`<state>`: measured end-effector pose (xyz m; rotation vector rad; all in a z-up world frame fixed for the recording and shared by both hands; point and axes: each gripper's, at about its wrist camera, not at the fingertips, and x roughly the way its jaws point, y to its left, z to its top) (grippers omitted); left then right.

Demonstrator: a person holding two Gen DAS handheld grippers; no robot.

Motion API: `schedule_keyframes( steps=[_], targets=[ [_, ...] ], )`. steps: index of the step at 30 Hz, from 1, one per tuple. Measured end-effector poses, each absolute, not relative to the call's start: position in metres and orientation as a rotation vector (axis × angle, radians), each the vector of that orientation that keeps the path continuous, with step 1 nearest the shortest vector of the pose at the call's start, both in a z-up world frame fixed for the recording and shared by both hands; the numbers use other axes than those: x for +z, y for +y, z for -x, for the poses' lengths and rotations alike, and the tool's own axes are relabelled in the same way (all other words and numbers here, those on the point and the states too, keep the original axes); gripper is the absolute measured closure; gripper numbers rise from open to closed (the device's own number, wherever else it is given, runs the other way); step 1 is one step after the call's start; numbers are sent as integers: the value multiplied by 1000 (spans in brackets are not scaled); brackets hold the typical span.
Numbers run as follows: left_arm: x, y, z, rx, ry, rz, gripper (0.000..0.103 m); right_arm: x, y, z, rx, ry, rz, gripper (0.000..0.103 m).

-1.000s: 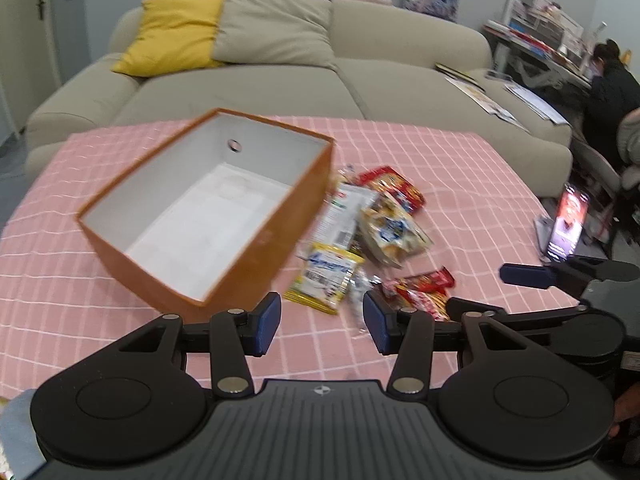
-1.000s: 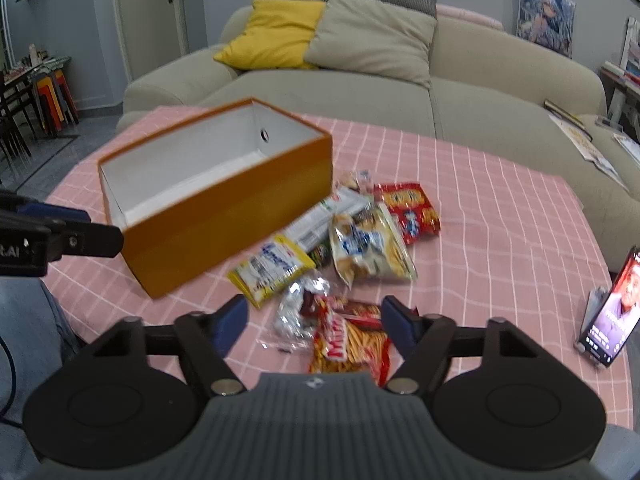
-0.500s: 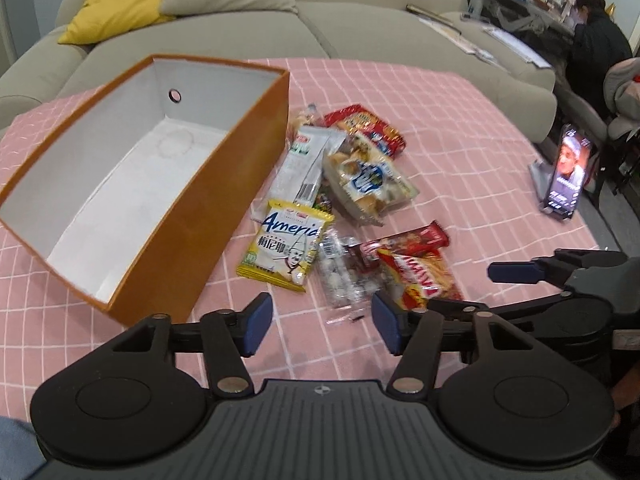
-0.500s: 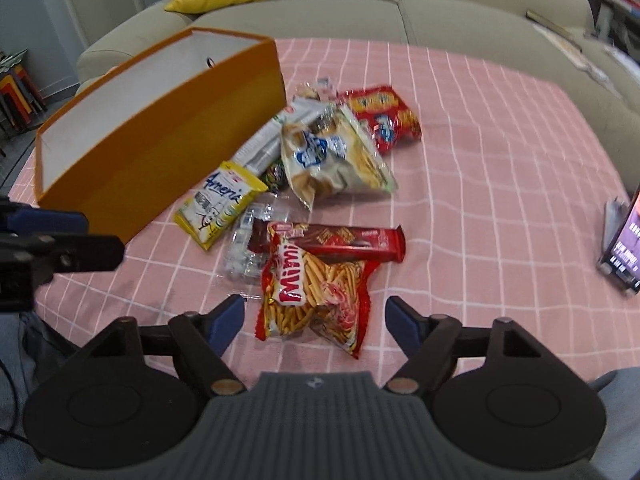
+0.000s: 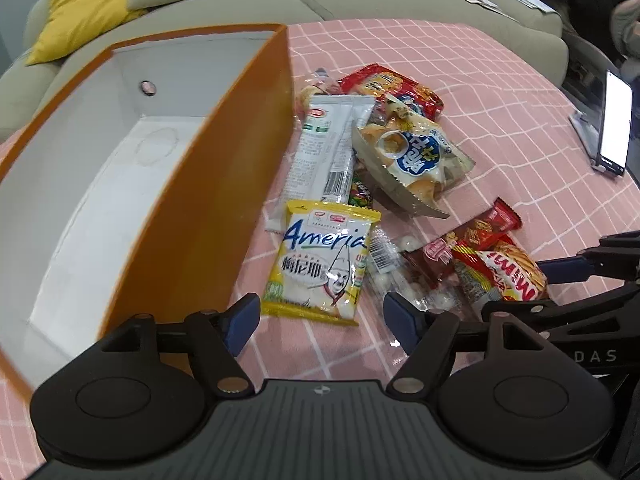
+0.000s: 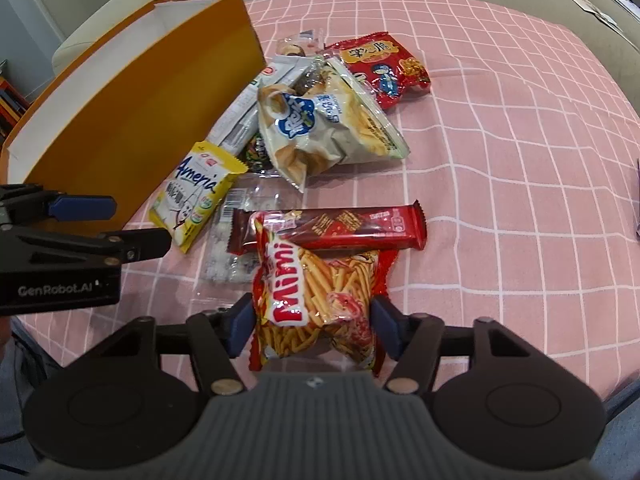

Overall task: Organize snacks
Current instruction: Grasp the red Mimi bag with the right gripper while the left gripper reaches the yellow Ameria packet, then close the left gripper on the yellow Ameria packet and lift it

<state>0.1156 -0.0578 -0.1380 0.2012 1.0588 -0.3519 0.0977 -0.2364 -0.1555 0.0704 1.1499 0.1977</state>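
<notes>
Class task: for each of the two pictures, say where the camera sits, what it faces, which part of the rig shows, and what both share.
Left wrist: on the left gripper, looking down at the yellow packet beside the orange box; the right gripper shows at right.
Right wrist: on the right gripper, jaws just closing around the Mimi bag; the left gripper shows at left.
Shared: box, snack pile, pink cloth.

Left gripper (image 5: 322,316): angled steeply downward, jaws spread wide and just been opening, nothing between the blue pads (image 5: 242,318). Right gripper (image 6: 312,322): angled steeply downward, jaws just been closing, blue pads (image 6: 240,324) pressing both sides of a packet. The two sit close side by side.
</notes>
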Motion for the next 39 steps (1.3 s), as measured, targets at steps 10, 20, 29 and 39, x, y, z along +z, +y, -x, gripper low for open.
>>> schedule_keyframes(
  steps=[10, 20, 29, 39],
  targets=[
    [-160, -84, -134, -352, 1053, -332, 20, -157, -232, -110, 225, 1149, -34, 53],
    [-163, -86, -148, -339, 1047, -269, 19, -157, -234, -112, 234, 1149, -46, 52],
    [-164, -72, -154, -337, 1078, -125, 48, -155, -236, -110, 239, 1145, -51, 52],
    [-157, -72, -141, -323, 1121, -99, 99, -151, -238, -104, 252, 1138, -49, 54]
  ],
)
